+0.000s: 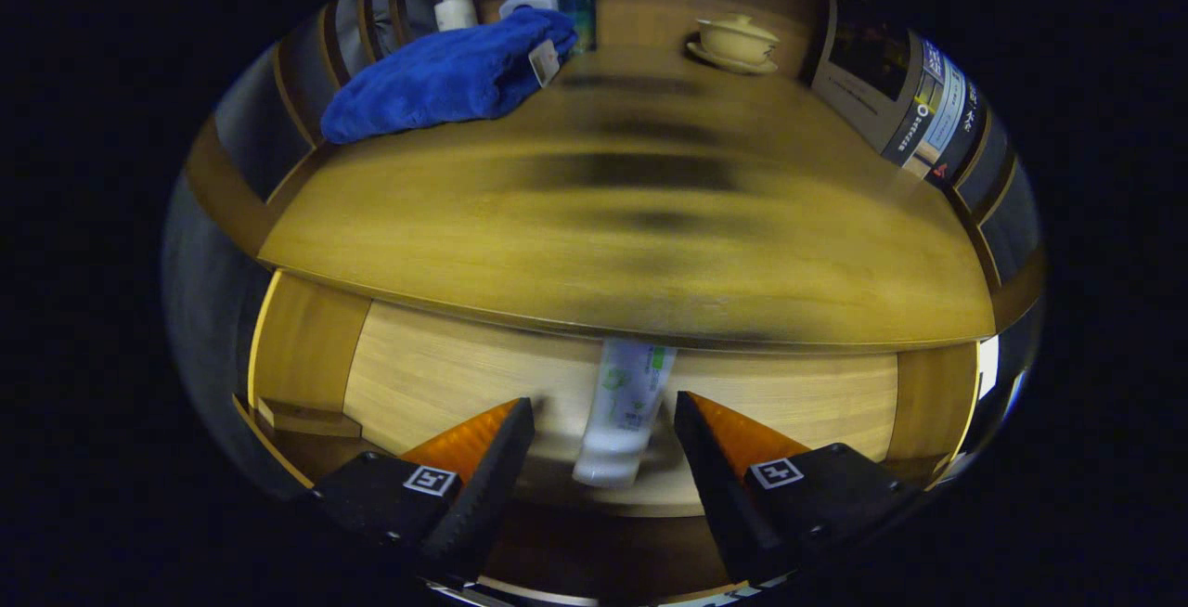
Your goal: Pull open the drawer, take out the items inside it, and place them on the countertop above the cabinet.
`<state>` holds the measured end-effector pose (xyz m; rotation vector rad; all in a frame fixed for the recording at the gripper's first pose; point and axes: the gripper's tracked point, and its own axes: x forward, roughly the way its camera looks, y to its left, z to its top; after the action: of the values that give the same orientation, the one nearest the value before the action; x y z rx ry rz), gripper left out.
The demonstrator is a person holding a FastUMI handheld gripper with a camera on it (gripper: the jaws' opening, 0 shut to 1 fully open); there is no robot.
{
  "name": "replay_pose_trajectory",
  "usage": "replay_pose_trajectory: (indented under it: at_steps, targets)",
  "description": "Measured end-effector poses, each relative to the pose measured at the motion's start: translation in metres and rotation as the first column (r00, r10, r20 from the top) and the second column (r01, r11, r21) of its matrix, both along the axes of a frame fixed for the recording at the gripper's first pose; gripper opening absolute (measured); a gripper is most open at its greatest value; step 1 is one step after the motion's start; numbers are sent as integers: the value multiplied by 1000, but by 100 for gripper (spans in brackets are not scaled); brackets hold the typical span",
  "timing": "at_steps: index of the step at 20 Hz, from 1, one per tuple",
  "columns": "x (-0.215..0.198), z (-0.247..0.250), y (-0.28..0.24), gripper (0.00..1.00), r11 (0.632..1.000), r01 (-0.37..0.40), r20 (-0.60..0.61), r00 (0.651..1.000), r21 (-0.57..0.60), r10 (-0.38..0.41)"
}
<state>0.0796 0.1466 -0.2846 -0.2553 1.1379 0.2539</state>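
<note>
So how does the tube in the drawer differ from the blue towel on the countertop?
The tube is white, slim and rigid-looking; the blue towel is a soft, bulky folded bundle. The tube lies in the open drawer, between the open gripper fingers; the towel rests on the countertop, far beyond them. Neither is gripped.
</note>
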Motion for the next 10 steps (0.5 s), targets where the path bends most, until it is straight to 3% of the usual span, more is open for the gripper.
replay_pose_trajectory:
  at_steps: [5,10]
  targets:
    - [-3,-21,-4,96,1000,23,-65,998,-20,-24]
    - [-3,-32,-16,75,997,31,-102,994,-65,-37]
